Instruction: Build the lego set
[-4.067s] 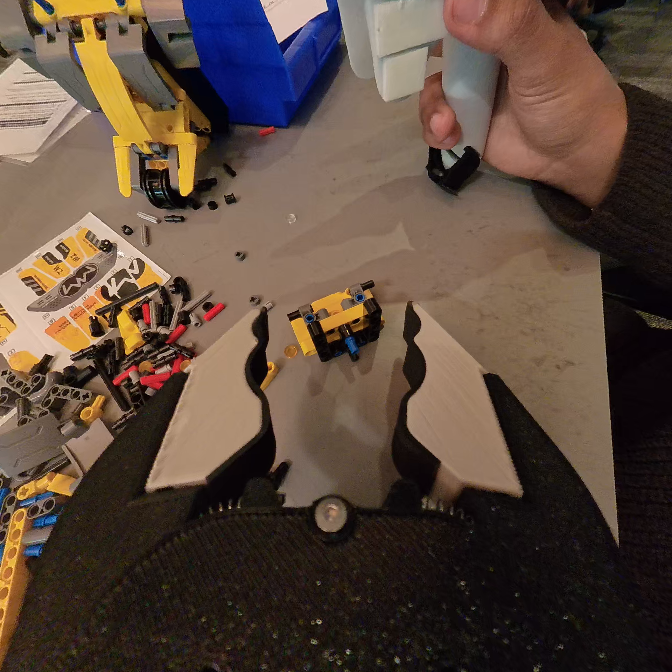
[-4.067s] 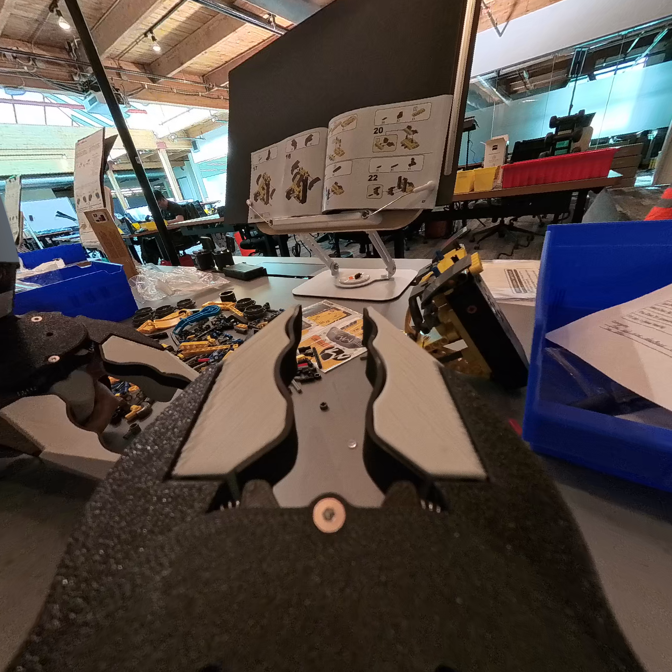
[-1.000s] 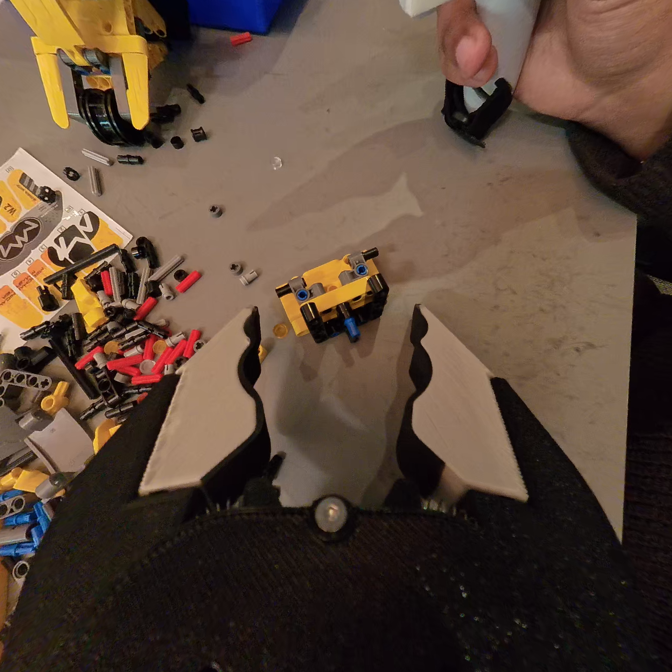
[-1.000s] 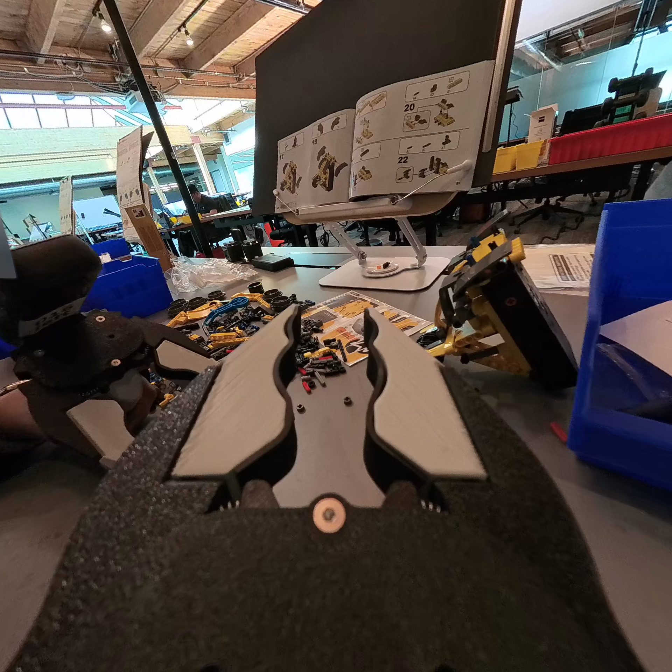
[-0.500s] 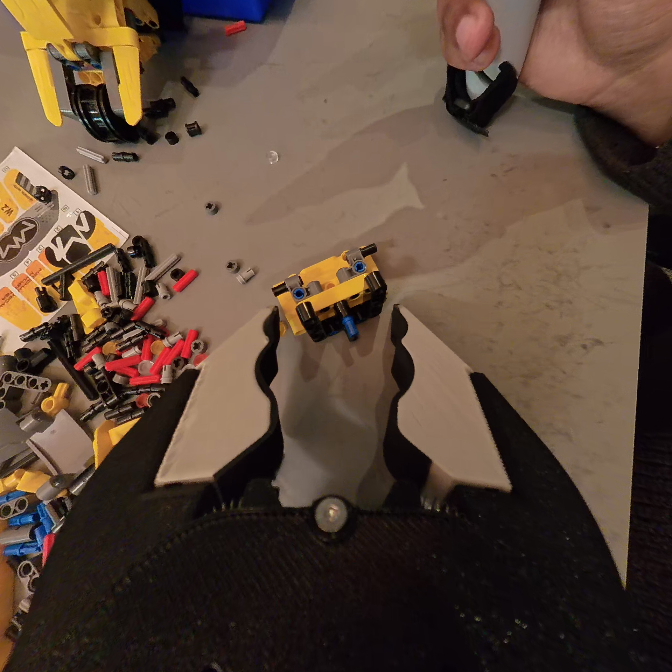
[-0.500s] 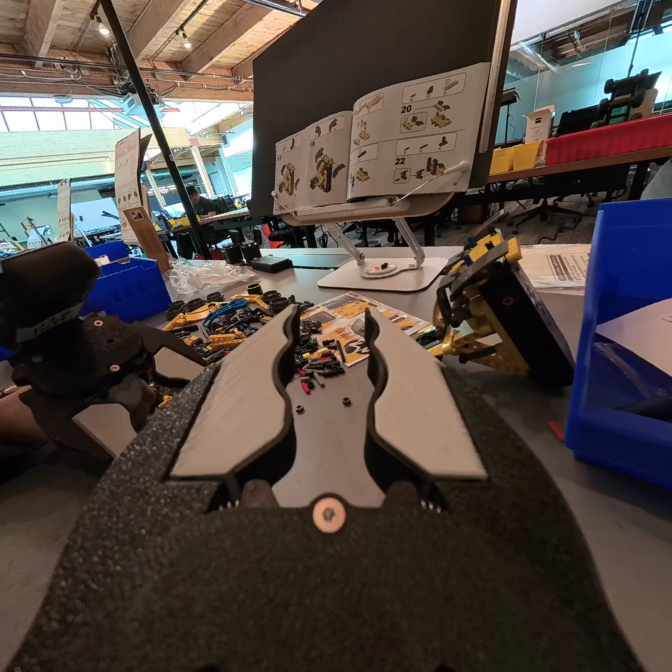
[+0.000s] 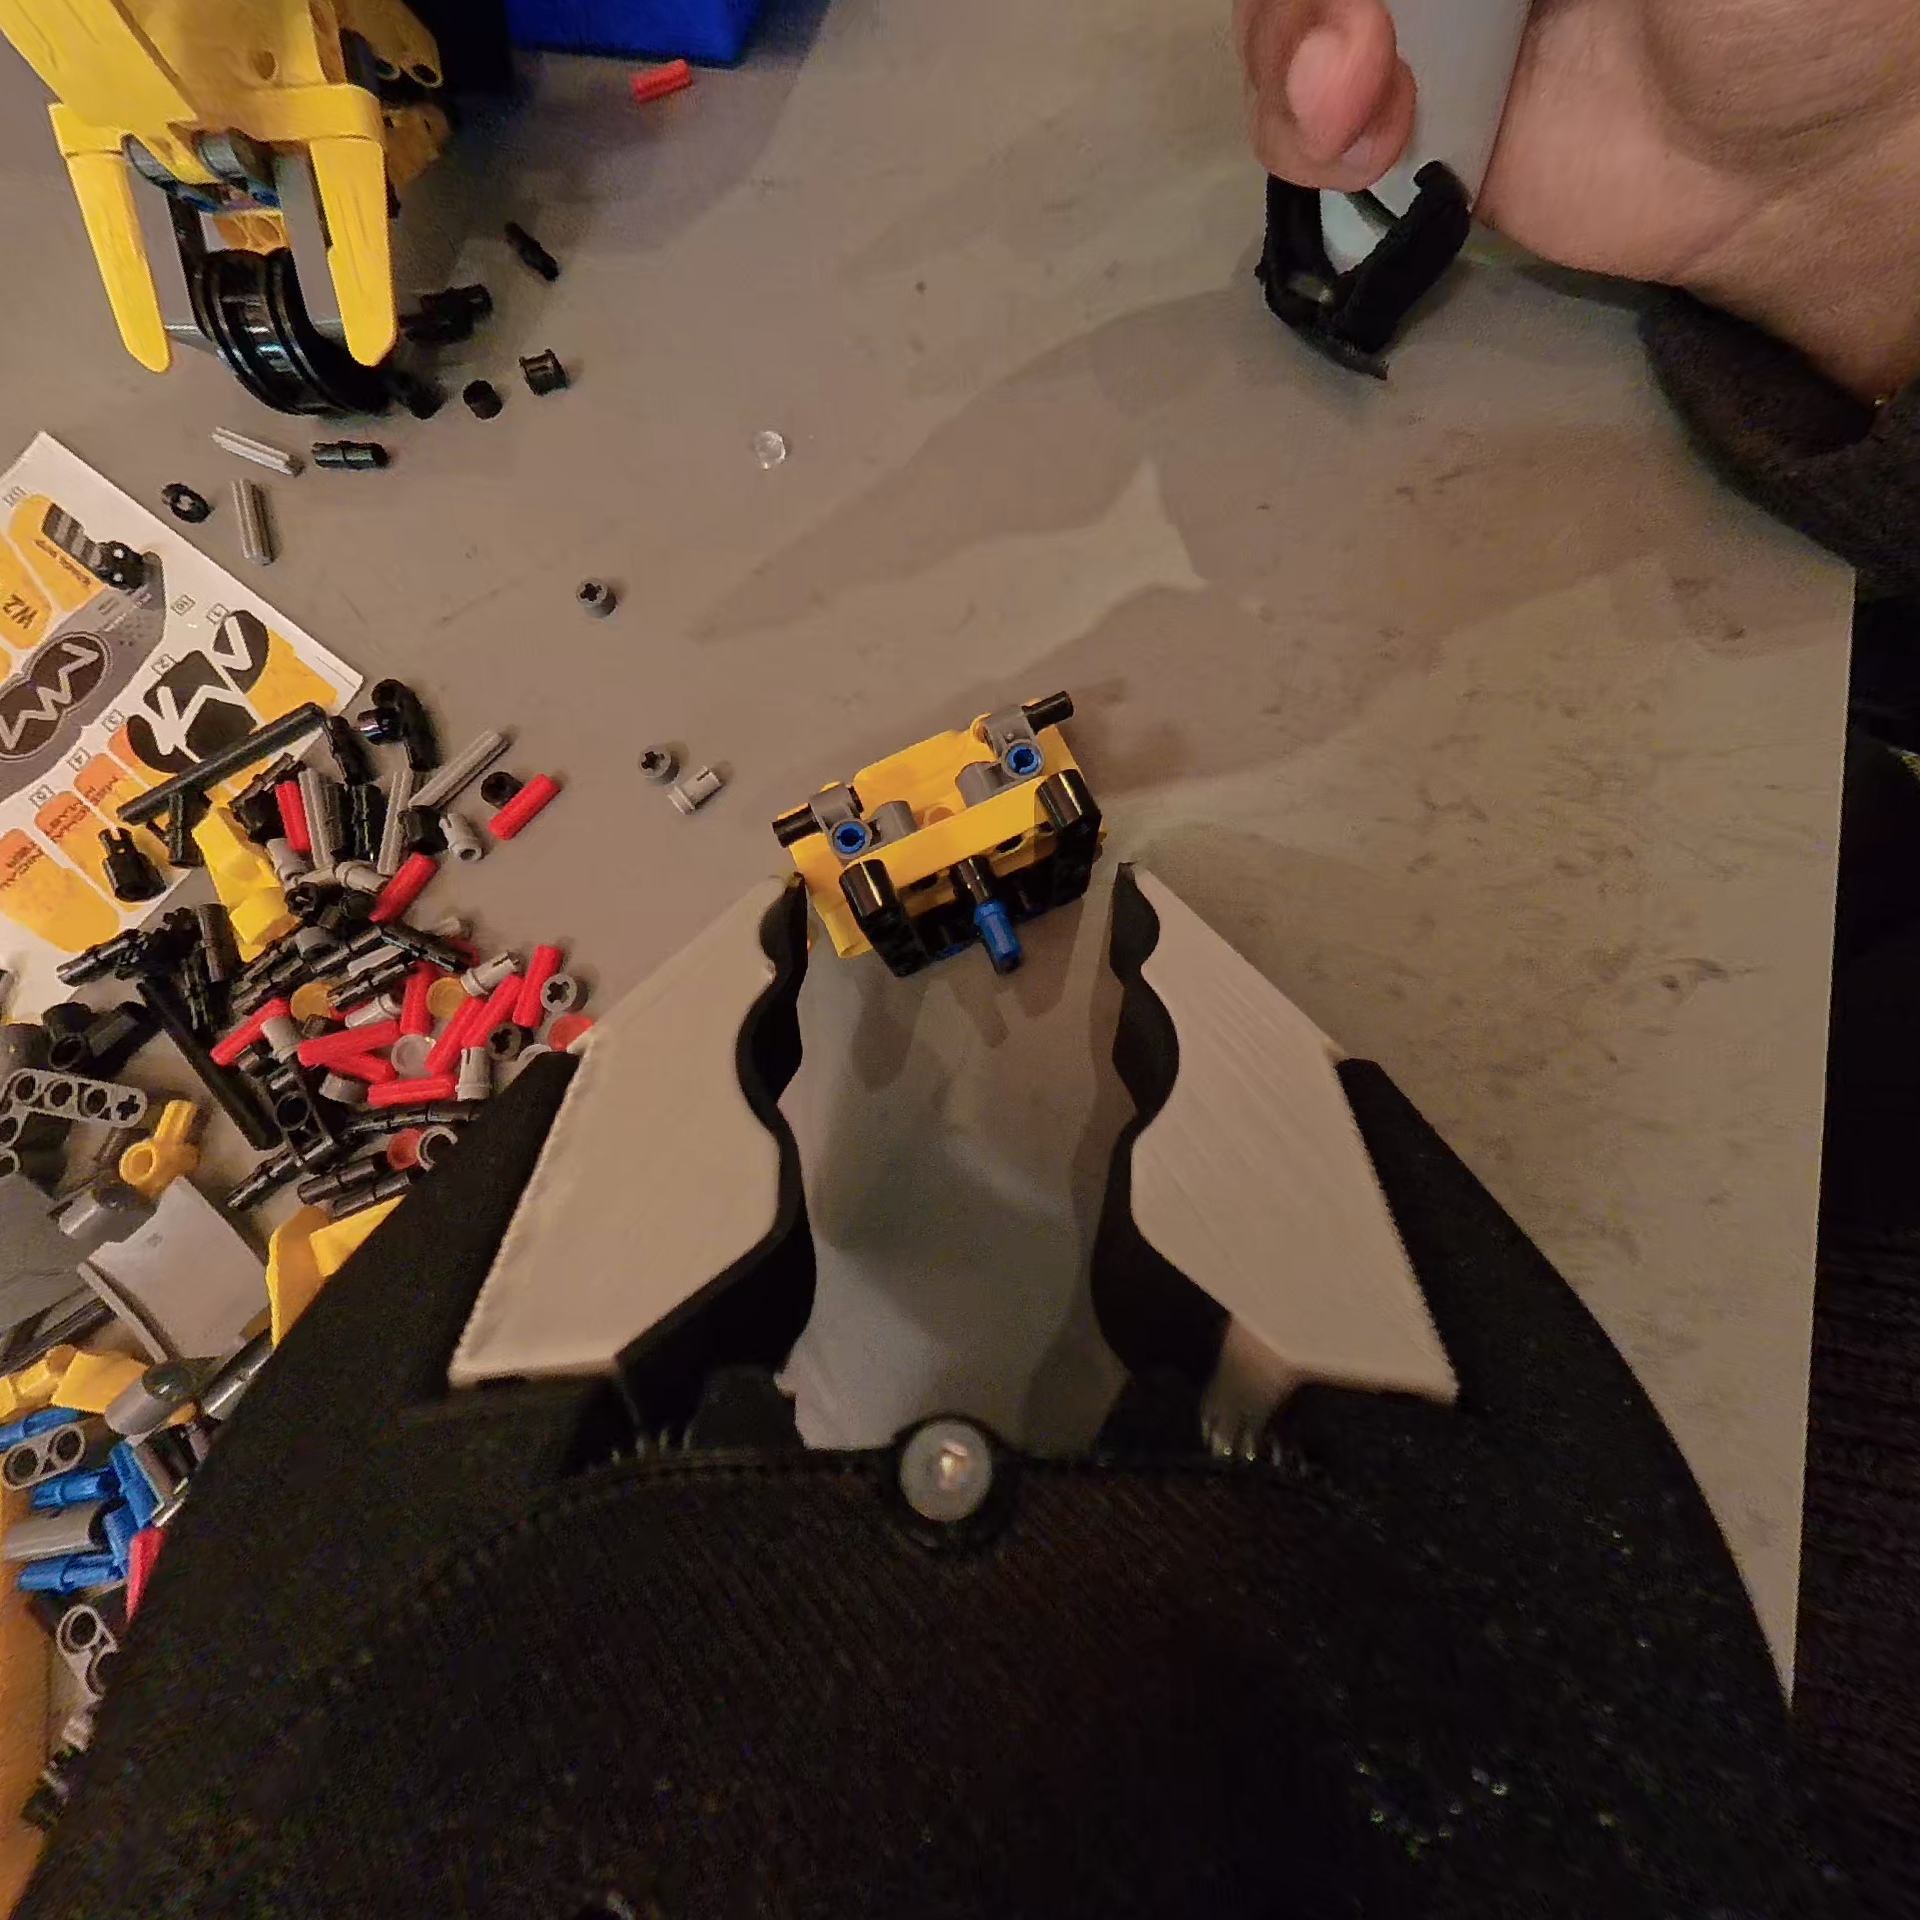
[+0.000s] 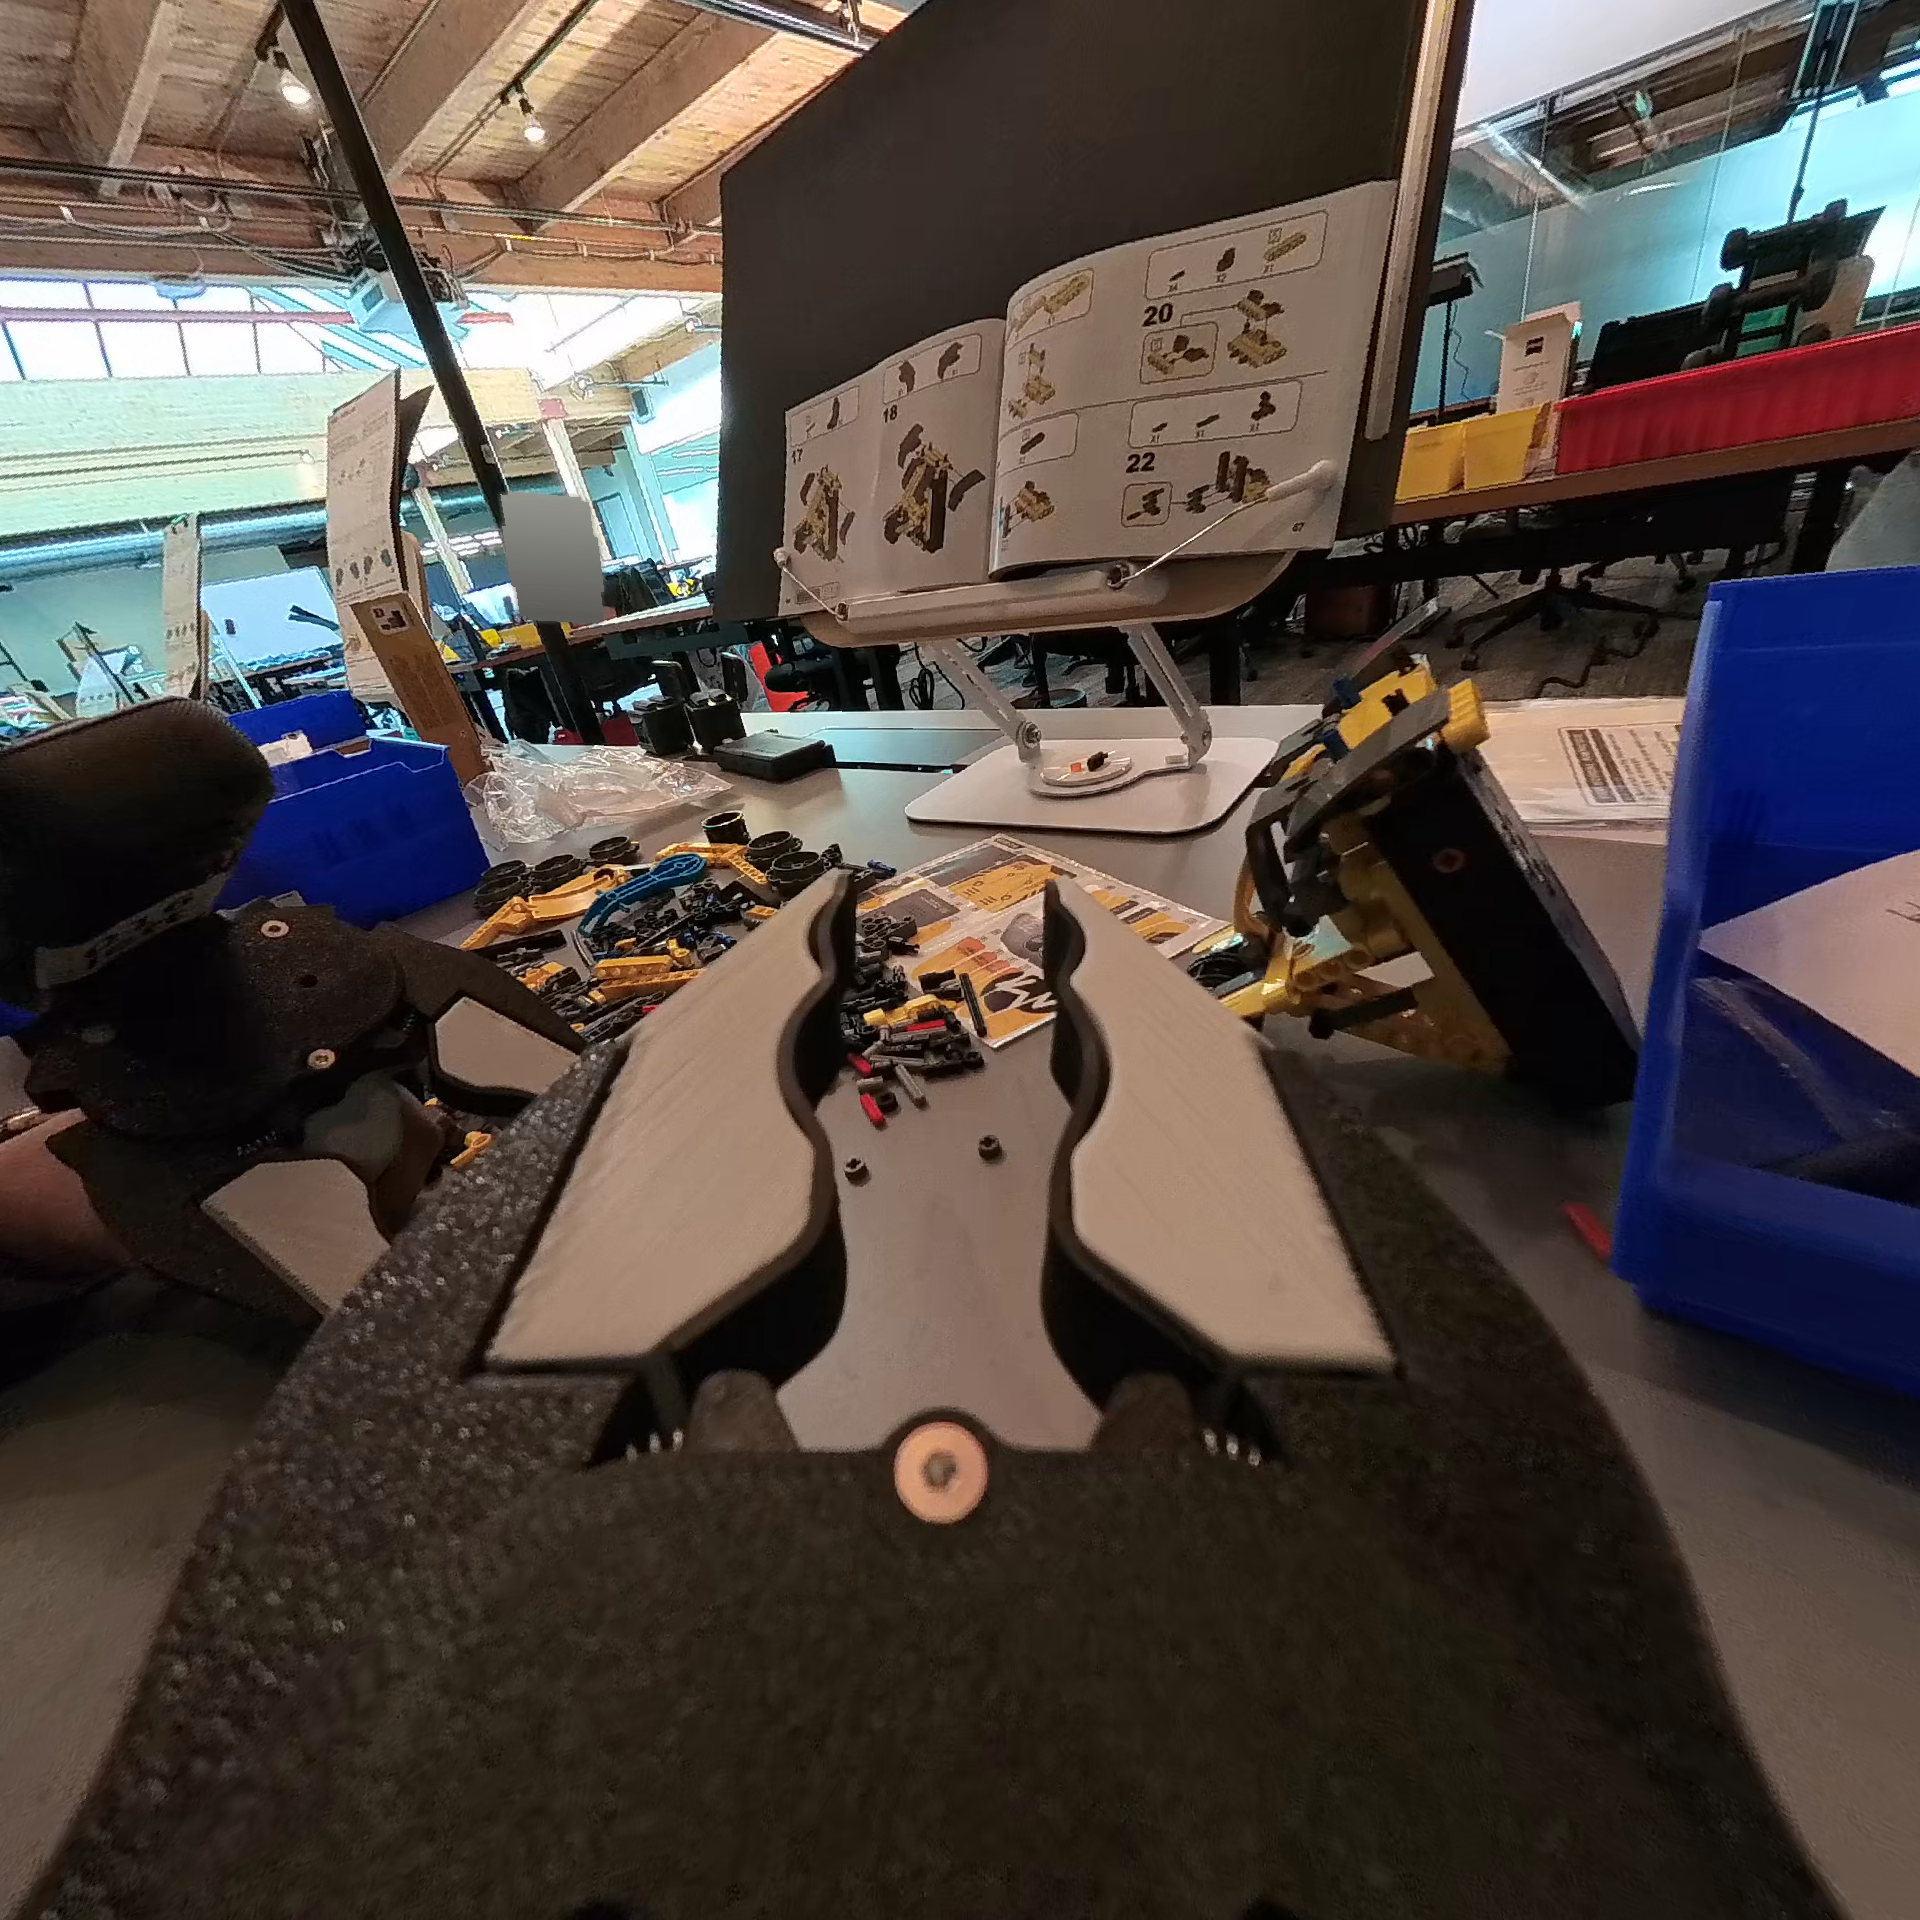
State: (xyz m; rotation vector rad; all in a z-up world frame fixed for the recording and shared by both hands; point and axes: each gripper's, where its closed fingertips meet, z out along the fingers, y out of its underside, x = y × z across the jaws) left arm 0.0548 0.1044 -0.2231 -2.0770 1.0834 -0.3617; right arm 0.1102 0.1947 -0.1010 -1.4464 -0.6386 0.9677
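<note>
Grippers over a table of building bricks

Left gripper [image 7: 956, 894] points down at the grey table [image 7: 1455, 831]. Its jaws are apart, with nothing between them. A small yellow and black brick block [image 7: 940, 836] sits on the table right at the tips of the fingers [image 7: 665, 1122]. The left tip looks very close to the block's yellow corner, but I cannot tell if it touches. A short blue pin sticks out of the block toward the gripper.

To the left of the block lies a heap of loose pieces [image 7: 353, 997], red, black and grey. Part of the heap rests on a sticker sheet [image 7: 94, 707] with yellow and black shapes. At the top left stands a big yellow model [image 7: 239, 166] with two prongs and black rings. A small clear round stud [image 7: 769, 449] lies alone on the table. At the top right a hand [image 7: 1662, 135] holds a pale handle with a black strap.

Right gripper [image 8: 951, 914] hangs low over the table and holds nothing. Its jaws are apart too, with a narrower gap. Through the gap you see small pins on the table. Past its tips is the same heap of pieces and the sticker sheet. A blue bin [image 8: 1787, 987] stands to the right, with the yellow and black model just beside it. Farther back an open booklet [image 8: 1070, 447] with drawings rests on a silver stand [image 8: 1091, 769].
</note>
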